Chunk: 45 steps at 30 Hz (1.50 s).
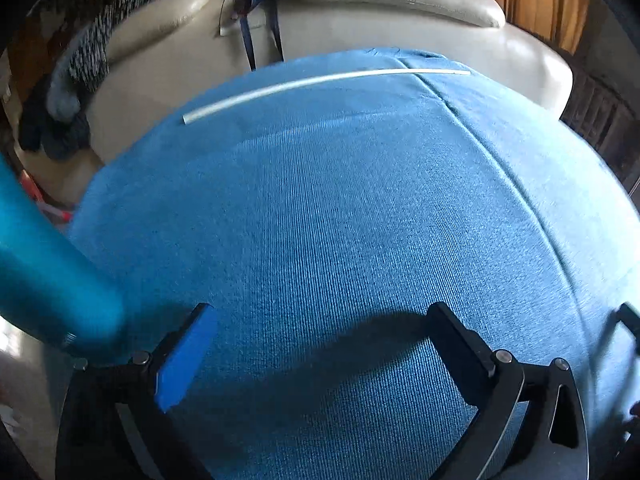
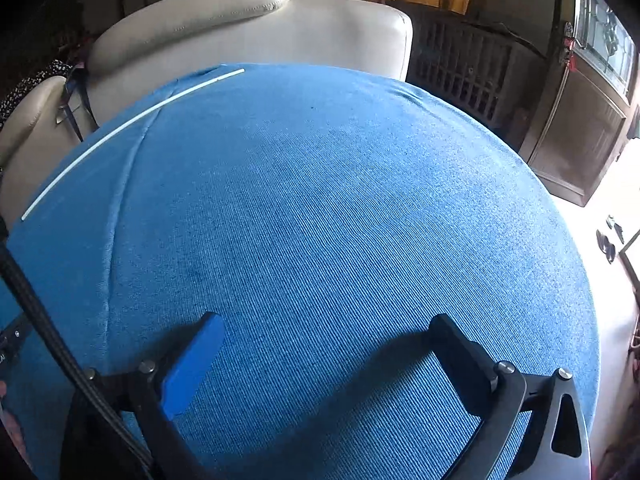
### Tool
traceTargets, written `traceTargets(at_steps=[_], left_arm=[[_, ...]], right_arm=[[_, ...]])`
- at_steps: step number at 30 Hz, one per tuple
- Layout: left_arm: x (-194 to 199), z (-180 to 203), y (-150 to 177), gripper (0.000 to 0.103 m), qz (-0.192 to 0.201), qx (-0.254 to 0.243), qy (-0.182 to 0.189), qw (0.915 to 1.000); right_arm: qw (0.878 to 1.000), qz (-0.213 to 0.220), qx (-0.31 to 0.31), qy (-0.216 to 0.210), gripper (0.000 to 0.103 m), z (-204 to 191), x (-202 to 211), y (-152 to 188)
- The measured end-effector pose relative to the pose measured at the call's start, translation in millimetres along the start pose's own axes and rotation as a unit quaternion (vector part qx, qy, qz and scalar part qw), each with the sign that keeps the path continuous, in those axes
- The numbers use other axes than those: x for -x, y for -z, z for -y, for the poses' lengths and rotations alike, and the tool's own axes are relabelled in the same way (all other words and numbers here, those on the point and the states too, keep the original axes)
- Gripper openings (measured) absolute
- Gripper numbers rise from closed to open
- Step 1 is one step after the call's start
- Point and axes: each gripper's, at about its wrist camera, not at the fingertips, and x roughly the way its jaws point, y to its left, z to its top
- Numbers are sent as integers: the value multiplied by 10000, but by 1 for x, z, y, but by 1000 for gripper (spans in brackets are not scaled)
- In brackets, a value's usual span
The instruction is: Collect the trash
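A long, thin white stick (image 1: 320, 80), straight and pale like a straw or a strip of plastic tubing, lies flat on a blue ribbed cloth (image 1: 340, 220) near the far edge of the covered surface, crossing a seam or fold in the fabric; in the right wrist view the same white stick (image 2: 128, 120) runs diagonally along the cloth's upper left border. It lies well apart from both grippers, with a wide stretch of bare blue cloth between it and the fingers. The left gripper (image 1: 320, 340) hangs over the near part of the cloth with its jaws spread wide and nothing between them; the right gripper (image 2: 326, 344) likewise stands fully apart and holds nothing. A blurred teal cylinder (image 1: 48, 264) cuts in at the left edge of the left wrist view, close beside the left finger. Beyond the cloth's far edge stands a cream leather sofa (image 1: 360, 20), with a speckled grey garment (image 1: 92, 48) draped over its left arm and dark straps (image 1: 260, 36) hanging between its cushions. To the right, the cloth's rim drops off toward a dark lattice panel (image 2: 464, 68), a wooden cabinet (image 2: 576, 136) and brightly lit floor.
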Motion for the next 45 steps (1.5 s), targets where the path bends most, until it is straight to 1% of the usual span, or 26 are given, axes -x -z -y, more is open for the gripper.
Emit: traceTargets(at_steps=[6, 45], left_arm=[[-9, -2, -4, 103, -13, 7, -47, 10000], [-5, 0, 1, 103, -3, 14, -55, 10000]], right_arm=[[10000, -1, 4, 6, 103, -1, 0, 0], [10000, 2, 2, 4, 103, 0, 0, 1]])
